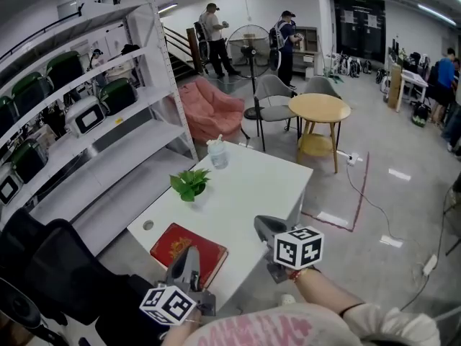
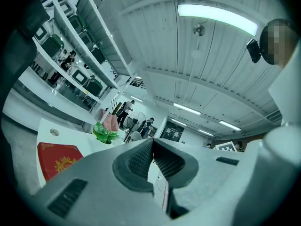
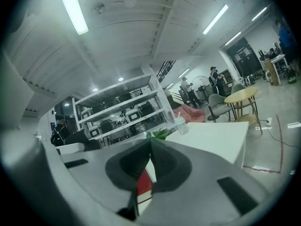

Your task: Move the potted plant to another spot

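Note:
A small potted plant (image 1: 190, 184) with green leaves stands on the white table (image 1: 252, 186), left of its middle. The left gripper view has the plant (image 2: 105, 133) beyond the jaws, to the left. In the right gripper view its leaves (image 3: 158, 134) peek just over the jaw tips. My left gripper (image 1: 191, 263) hangs over the table's near left corner, above a red book (image 1: 189, 251), its jaws pressed together with nothing between them. My right gripper (image 1: 265, 227) is at the table's near right edge, jaws also shut and empty. Both are well short of the plant.
A clear plastic cup (image 1: 218, 154) with a straw stands at the table's far side. White shelving (image 1: 86, 132) with cases runs along the left. A black chair (image 1: 50, 276) is at the near left. Beyond the table are a round wooden table (image 1: 319, 109), grey chairs, a pink seat and several people.

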Motion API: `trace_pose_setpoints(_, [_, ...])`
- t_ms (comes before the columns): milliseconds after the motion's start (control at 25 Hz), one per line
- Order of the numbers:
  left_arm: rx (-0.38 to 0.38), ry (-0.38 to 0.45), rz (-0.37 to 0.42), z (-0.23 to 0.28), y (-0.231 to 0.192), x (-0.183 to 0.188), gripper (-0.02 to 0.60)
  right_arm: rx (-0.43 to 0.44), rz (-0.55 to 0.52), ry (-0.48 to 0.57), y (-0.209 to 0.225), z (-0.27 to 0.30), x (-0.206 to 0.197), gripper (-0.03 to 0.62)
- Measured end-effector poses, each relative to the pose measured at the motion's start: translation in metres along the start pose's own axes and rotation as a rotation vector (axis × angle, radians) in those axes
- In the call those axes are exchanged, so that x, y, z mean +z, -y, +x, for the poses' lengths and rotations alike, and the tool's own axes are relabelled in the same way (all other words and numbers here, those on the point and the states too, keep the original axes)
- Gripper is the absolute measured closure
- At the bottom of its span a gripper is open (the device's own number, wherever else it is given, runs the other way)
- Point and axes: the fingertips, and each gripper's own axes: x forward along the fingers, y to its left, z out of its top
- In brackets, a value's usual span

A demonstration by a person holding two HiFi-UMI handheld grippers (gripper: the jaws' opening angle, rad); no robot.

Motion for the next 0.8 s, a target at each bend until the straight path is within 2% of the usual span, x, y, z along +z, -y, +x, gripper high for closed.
trace_pose_setpoints(800, [-0.05,-0.017,-0.007,-0.041,-0.008,0.004,0.578,-0.07,-0.004,-0.021,-0.028,-0.025,-0.041,0.588])
